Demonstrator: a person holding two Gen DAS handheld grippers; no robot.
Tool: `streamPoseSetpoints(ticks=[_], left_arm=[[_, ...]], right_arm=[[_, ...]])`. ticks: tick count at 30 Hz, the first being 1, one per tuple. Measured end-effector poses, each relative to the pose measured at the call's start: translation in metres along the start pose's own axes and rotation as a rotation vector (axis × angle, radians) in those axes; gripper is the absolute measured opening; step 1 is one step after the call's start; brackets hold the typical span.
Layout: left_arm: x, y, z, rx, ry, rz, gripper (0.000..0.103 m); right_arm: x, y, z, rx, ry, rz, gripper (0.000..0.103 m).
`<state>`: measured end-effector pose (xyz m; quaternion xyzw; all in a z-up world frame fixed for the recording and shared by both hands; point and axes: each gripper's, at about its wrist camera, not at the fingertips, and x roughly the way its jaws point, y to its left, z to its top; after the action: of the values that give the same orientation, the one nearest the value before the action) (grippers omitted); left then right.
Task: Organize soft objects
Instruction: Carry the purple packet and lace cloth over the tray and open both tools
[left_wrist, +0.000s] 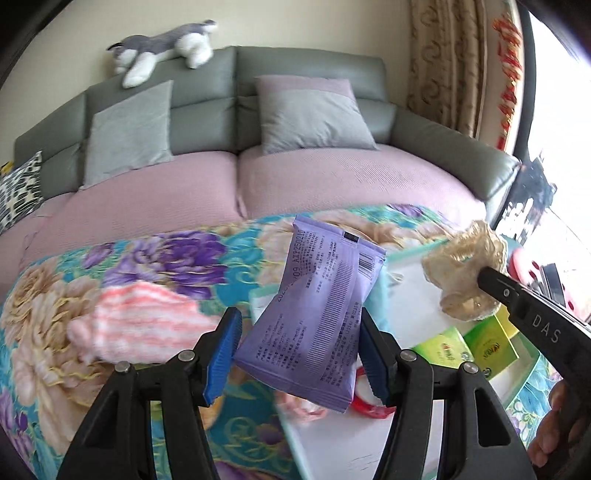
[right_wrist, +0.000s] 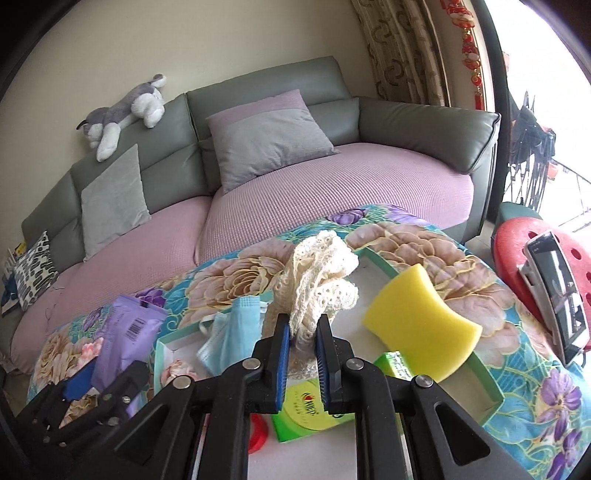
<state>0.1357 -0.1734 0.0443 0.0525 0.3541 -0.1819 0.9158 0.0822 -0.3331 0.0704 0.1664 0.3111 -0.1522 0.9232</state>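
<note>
My left gripper (left_wrist: 297, 343) stands wide, with a purple soft pack (left_wrist: 317, 310) between its blue pads; only the right pad seems to touch it, and the pack hangs tilted above the floral blanket (left_wrist: 147, 266). The pack also shows in the right wrist view (right_wrist: 125, 332). My right gripper (right_wrist: 300, 350) is shut on a cream lace cloth (right_wrist: 321, 273) and holds it up over the white tray (right_wrist: 373, 288). The cloth shows in the left wrist view (left_wrist: 461, 273). A yellow sponge (right_wrist: 421, 325) and a blue face mask (right_wrist: 232, 332) lie in the tray.
A pink striped fluffy cloth (left_wrist: 140, 321) lies on the blanket at the left. Green boxes (right_wrist: 306, 410) and a red tape roll (left_wrist: 369, 402) sit in the tray. A sofa (left_wrist: 295, 177) with cushions and a plush dog (left_wrist: 166, 48) stands behind. A red stool (right_wrist: 524, 251) with a phone is right.
</note>
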Motion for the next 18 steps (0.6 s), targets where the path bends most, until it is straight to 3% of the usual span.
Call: streamPoseSetpoints(ticks=[6, 9, 12, 13, 14, 16, 18], left_arm=[[0.009, -0.016, -0.001, 0.028, 0.009, -0.020, 0.066], [0.010, -0.015, -0.001, 0.028, 0.014, -0.009, 0.086], [0.009, -0.009, 0.000, 0.018, 0.012, 0.024, 0.090], [0.009, -0.007, 0.000, 0.012, 0.013, 0.031, 0.090], [0.009, -0.004, 0.000, 0.002, 0.017, 0.039, 0.090], [0.009, 0.003, 0.000, -0.013, 0.027, 0.052, 0.090], [0.008, 0.012, 0.000, -0.026, 0.034, 0.070, 0.090]], right_arm=[[0.000, -0.009, 0.001, 0.001, 0.001, -0.029, 0.018], [0.001, -0.009, 0.001, -0.004, 0.006, -0.035, 0.018], [0.001, -0.006, 0.002, -0.023, 0.009, -0.064, 0.040], [0.000, -0.005, 0.002, -0.031, 0.009, -0.071, 0.058], [0.000, -0.005, 0.002, -0.037, 0.009, -0.077, 0.067], [-0.003, -0.002, 0.002, -0.051, 0.007, -0.094, 0.067], [-0.004, 0.000, 0.003, -0.072, 0.010, -0.113, 0.074]])
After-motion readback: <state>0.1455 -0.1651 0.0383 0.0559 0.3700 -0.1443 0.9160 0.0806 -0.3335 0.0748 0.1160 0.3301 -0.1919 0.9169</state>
